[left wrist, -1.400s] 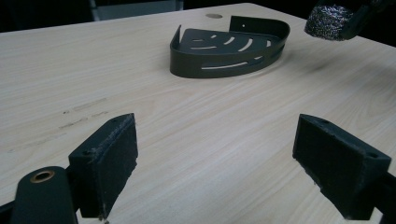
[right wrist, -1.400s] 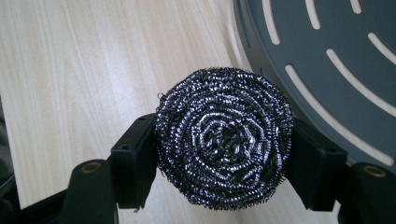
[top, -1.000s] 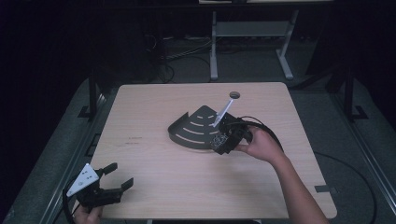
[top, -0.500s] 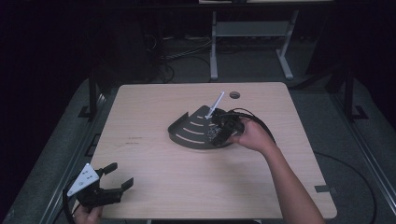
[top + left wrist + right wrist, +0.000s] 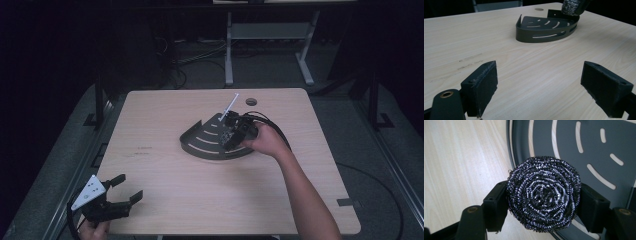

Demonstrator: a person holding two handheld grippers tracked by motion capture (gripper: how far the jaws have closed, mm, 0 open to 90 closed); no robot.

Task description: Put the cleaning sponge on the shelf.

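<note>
Right gripper: our jaws pinched the scourer between both pads | scourer hung over the shelf rim, tray floor just beyond and below it | shelf sat mid-desk, curved wall toward us | left gripper: jaws spread, empty, well apart at near desk corner | right hand nearer.

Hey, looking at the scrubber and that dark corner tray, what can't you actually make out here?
- Steel wool scrubber, right gripper view: its back and any contact with the corner tray are hidden by its own bulk.
- Right gripper, high view: jaws too small and dark to read.
- White stick, high view: lower end hidden behind the gripper.
- Scrubber, left gripper view: cut off by the top edge.
</note>
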